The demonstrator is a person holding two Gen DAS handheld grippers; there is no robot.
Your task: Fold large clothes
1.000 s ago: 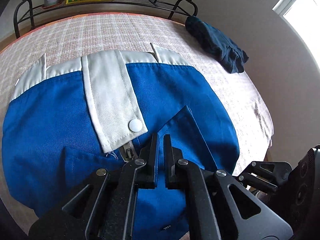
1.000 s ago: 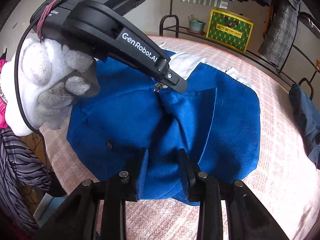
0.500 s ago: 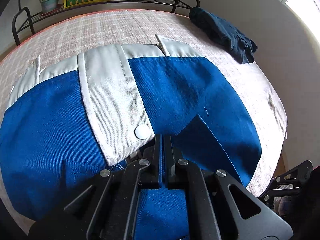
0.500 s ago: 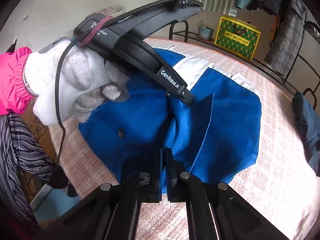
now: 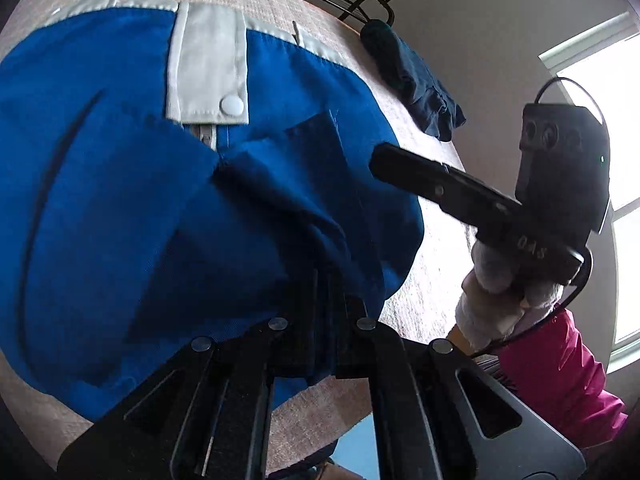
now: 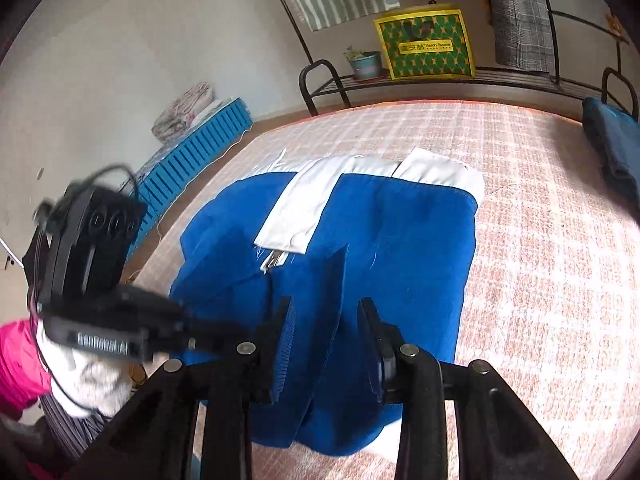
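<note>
A blue garment (image 5: 132,216) with a white waistband, white button flap and zipper lies on the plaid-covered table (image 5: 404,308); it also shows in the right wrist view (image 6: 400,240). My left gripper (image 5: 326,300) is shut on a bunched blue fold at the garment's near edge. My right gripper (image 6: 328,340) is open, its jaws apart on either side of a raised blue fold, not pinching it. The right gripper's body also shows in the left wrist view (image 5: 440,188) at the right.
A dark blue folded garment (image 5: 412,84) lies at the table's far right corner. A black metal rack (image 6: 440,80) behind the table holds a green-yellow bag (image 6: 426,44) and a potted plant (image 6: 364,64). A blue crate (image 6: 192,156) stands on the floor at left.
My right gripper has opened and let go of the blue fabric. My left gripper stays shut on the fold and has pulled back toward the near edge, bunching the cloth.
</note>
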